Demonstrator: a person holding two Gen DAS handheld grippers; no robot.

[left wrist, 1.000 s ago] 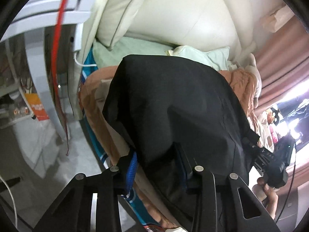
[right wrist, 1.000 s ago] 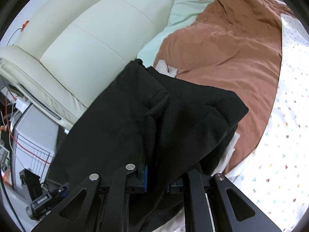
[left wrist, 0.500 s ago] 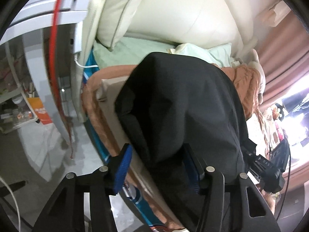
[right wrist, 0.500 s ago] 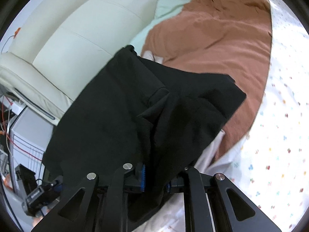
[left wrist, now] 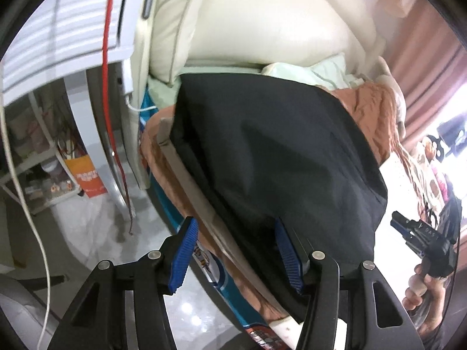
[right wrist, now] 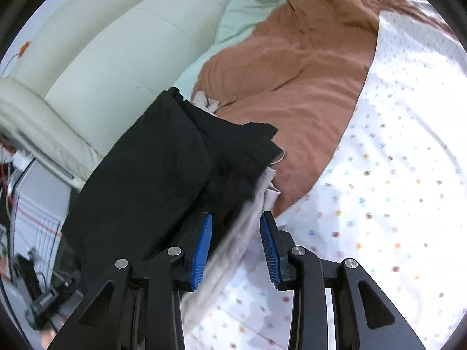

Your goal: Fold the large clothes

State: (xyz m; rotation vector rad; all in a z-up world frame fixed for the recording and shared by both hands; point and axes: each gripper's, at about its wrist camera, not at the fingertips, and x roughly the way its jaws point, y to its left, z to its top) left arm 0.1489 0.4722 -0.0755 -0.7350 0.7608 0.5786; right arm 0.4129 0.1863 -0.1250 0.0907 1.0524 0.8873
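A large black garment [left wrist: 277, 151] lies folded on the bed at its near edge; it also shows in the right wrist view [right wrist: 163, 172]. My left gripper [left wrist: 238, 255] is open, its blue pads spread wide, with the garment's hem just past the right pad. My right gripper [right wrist: 235, 246] is open and empty; a pale cloth edge [right wrist: 248, 213] and the black garment lie just beyond its pads. The right gripper also shows in the left wrist view [left wrist: 420, 239], held in a hand beside the garment.
A rust-orange blanket [right wrist: 292, 67] and a white dotted sheet [right wrist: 394, 160] cover the bed. A cream padded headboard [right wrist: 116, 43] and pale green pillow [left wrist: 321, 70] lie behind. A white cabinet [left wrist: 73, 29], red cable [left wrist: 108, 87] and floor [left wrist: 102, 233] are left.
Both grippers have opened and let go of the black garment, which now rests on the bed. Both have drawn back slightly from it.
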